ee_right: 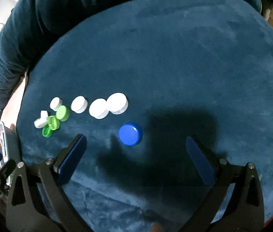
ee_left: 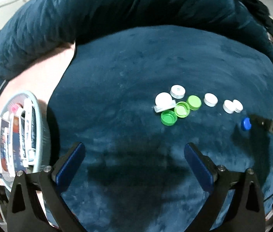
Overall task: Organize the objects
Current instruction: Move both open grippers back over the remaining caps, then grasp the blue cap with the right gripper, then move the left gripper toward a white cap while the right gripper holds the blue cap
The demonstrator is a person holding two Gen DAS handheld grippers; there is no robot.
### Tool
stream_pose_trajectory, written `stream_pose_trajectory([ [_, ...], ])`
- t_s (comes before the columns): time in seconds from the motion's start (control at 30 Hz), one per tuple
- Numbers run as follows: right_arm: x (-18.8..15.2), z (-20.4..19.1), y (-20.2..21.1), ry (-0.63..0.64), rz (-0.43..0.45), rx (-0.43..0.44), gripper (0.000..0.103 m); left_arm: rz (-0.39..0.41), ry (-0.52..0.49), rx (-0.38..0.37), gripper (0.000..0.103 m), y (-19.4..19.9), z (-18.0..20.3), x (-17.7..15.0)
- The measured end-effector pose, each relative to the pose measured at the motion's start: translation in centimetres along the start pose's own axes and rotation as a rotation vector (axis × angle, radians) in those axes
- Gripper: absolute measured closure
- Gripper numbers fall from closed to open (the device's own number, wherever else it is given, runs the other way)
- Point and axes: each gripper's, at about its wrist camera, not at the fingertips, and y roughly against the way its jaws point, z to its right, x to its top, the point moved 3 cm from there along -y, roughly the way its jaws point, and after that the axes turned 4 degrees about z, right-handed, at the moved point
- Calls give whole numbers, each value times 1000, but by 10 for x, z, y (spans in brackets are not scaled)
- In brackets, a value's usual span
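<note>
Caps lie grouped on a dark blue velvet cushion, which serves as the surface. In the right wrist view, the blue cap sits closed side up at lower centre of the frame, just ahead of the right tool and between the lines of its two fingers, touching neither. The right tool stands wide and holds nothing.

Above the blue cap, three white caps form a row: one large touching a second, and a third apart to their left. At the left of the frame, a fourth white cap and a white flip-top lid border three green caps, packed close together; the lower two green caps lie open side up.

In the left wrist view, the same cluster sits at centre right, with the blue cap at the right edge beside a black finger of the right tool. The left tool stands wide, empty, over bare cushion, well apart from the caps. A round wire basket holding packets occupies the lower left of the frame.
</note>
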Motion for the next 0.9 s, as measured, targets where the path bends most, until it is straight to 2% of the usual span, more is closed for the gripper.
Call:
stream_pose_trajectory([
  [0.03, 2, 0, -4, 4, -3, -4, 2, -7, 4, -3, 1, -3, -1, -1],
  [0.1, 4, -2, -9, 12, -10, -11, 18, -17, 2, -10, 1, -6, -1, -2],
  [0.23, 6, -3, -19, 42, -41, -33, 32, -11, -6, -22, 1, -7, -2, -2],
  [0.27, 6, -5, -22, 60, -46, -48, 44, -12, -6, -26, 1, -7, -3, -1],
  [0.3, 6, -6, -24, 85, -55, -68, 63, -14, -6, -28, 1, -8, -3, 0],
  [0.33, 7, -5, -25, 99, -58, -86, 71, -15, -5, -29, 1, -10, -4, 0],
  [0.37, 8, -3, -23, 99, -56, -91, 72, -17, 0, -30, 1, -12, -5, 2],
  [0.43, 11, 4, -15, 53, -51, -41, 72, -26, 20, -42, 1, -18, -7, 5],
  [0.57, 16, 18, 5, -33, -33, 44, 72, -40, 107, -123, 1, -31, -9, 16],
  [0.7, 19, 21, 19, -52, -20, 73, 72, -48, 191, -181, 1, -49, -5, 32],
  [0.9, 28, 1, 29, -13, 5, 102, 72, -55, 182, -142, 1, -81, 7, 48],
])
